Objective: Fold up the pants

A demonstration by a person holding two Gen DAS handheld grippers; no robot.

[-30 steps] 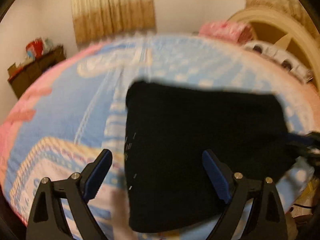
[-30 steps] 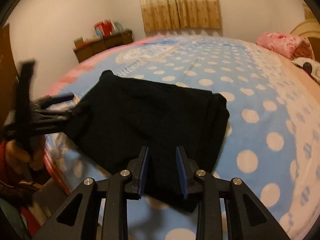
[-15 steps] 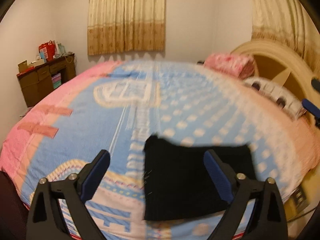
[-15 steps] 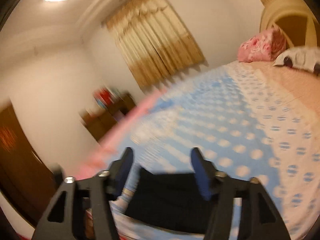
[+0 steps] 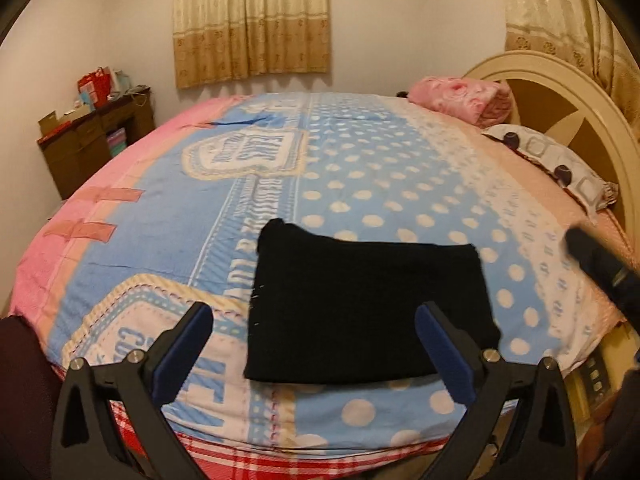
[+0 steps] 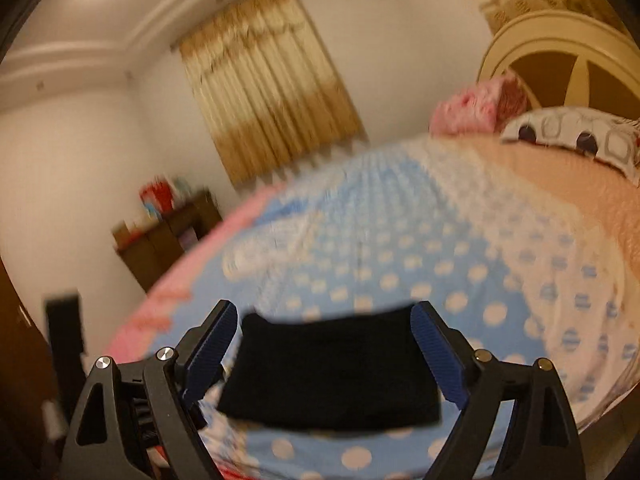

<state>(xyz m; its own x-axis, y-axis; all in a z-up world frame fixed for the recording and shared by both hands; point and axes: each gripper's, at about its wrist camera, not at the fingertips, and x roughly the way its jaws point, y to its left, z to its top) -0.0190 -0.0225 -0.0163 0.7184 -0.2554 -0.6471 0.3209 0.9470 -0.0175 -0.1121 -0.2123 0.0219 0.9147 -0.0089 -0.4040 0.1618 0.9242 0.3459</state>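
The black pants lie folded into a flat rectangle near the front edge of the bed; they also show in the right wrist view. My left gripper is open and empty, held back above the bed's front edge, in front of the pants. My right gripper is open and empty too, raised off the bed, with the pants seen between its fingers. A dark blurred part of the right tool shows at the right in the left wrist view.
The bed has a blue, pink and white polka-dot blanket. A pink folded blanket and a patterned pillow lie by the cream headboard. A brown cabinet stands at the left wall.
My right gripper has opened and let go of the pants, then lifted up and back. My left gripper has pulled back from the pants. The pants now lie flat and folded.
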